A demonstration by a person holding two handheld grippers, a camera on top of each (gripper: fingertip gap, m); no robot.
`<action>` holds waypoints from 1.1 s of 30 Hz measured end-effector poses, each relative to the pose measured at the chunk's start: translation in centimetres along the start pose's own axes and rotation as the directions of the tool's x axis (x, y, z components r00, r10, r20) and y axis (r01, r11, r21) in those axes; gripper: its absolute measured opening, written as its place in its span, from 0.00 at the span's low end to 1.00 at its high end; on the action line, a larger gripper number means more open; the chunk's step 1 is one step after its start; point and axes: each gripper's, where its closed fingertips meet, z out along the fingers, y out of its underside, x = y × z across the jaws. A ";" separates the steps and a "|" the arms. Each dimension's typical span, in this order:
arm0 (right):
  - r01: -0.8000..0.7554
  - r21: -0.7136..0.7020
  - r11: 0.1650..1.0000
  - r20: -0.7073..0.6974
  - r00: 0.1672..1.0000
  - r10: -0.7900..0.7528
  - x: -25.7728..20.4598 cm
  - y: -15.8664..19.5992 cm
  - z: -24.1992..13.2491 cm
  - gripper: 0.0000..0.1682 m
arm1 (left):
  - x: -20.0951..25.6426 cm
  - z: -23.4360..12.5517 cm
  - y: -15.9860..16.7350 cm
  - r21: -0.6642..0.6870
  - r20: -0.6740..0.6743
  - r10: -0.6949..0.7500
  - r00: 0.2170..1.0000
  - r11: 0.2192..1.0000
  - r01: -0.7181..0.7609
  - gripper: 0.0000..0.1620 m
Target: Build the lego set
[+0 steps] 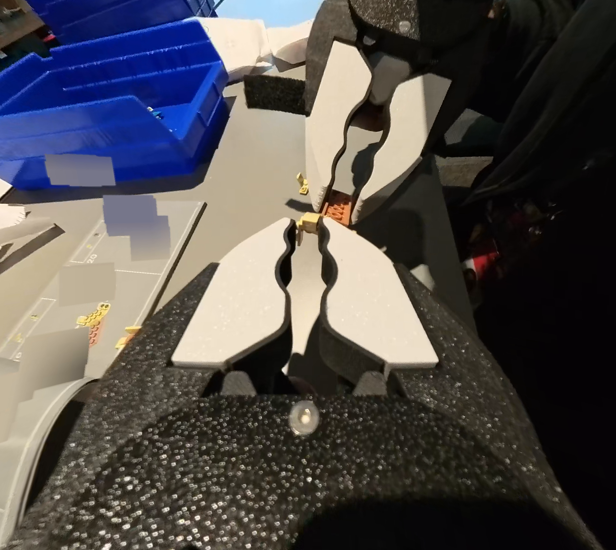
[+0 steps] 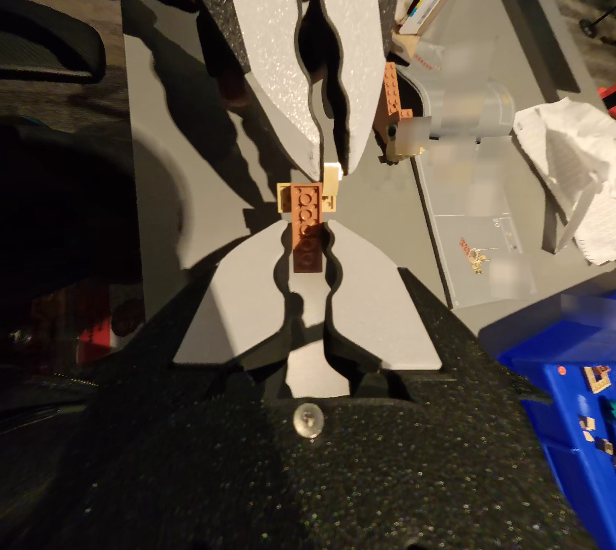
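Gripping: left gripper (image 1: 308, 224) clamps tan piece (image 1: 309, 222); right gripper (image 2: 306, 227) clamps brown plate (image 2: 306, 227).
Room: bare grey table (image 1: 253, 174) between blue bins (image 1: 133, 101) and grippers.

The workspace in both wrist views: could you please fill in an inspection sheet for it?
Surface: grey table, instruction sheet on it.
Job's things: brown plate in the right gripper; tan piece in the left gripper, at the plate's end.
Clutter: blue bins, crumpled white paper, loose tan bits.
Grippers: both shut on parts, tip to tip.
Cables: nothing seen.
Surroundings: dark sleeve.
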 end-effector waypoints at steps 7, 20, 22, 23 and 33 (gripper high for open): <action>0.057 0.039 0.998 -0.033 0.998 -0.056 -0.4 -0.7 -0.2 0.10 | 0.5 -0.5 -0.4 -0.014 -0.030 0.034 0.999 0.999 -0.035 0.07; 0.026 0.225 0.974 -0.034 0.999 -0.019 -0.4 -2.2 -1.2 0.10 | 0.8 -1.3 -1.4 0.124 -0.124 0.009 0.992 0.992 0.006 0.07; 0.064 0.239 0.969 -0.065 0.997 -0.049 -0.4 -2.3 -1.3 0.10 | 0.9 -1.3 -1.5 0.144 -0.138 0.009 0.990 0.989 0.012 0.07; 0.088 0.247 0.965 -0.082 0.994 -0.070 -0.5 -2.4 -1.4 0.10 | 1.0 -1.4 -1.7 0.159 -0.146 0.012 0.989 0.987 0.011 0.07; 0.150 0.345 0.926 -0.116 0.986 -0.117 -1.0 -3.7 -2.4 0.10 | 1.9 -2.3 -3.0 0.252 -0.161 0.136 0.977 0.963 -0.093 0.07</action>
